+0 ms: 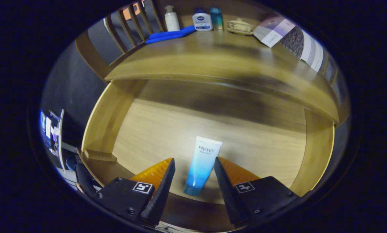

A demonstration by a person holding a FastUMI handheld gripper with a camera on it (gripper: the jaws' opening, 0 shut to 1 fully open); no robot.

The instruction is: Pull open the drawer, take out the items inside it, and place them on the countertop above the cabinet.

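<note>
The gripper (194, 163) is wide open and touches nothing. The tube (202, 164) lies flat on the floor of the open drawer (154, 129), between the two fingers. The countertop (213, 58) is at 12 o'clock.

Gripper (194, 163) – wedge fingers, black screwed mounts, square tag markers

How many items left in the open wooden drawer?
1. A white-to-blue gradient plastic tube lies on the drawer floor, between the open gripper fingers, untouched. The drawer's back, under the wooden countertop, is shadowed; something may hide there.
</note>
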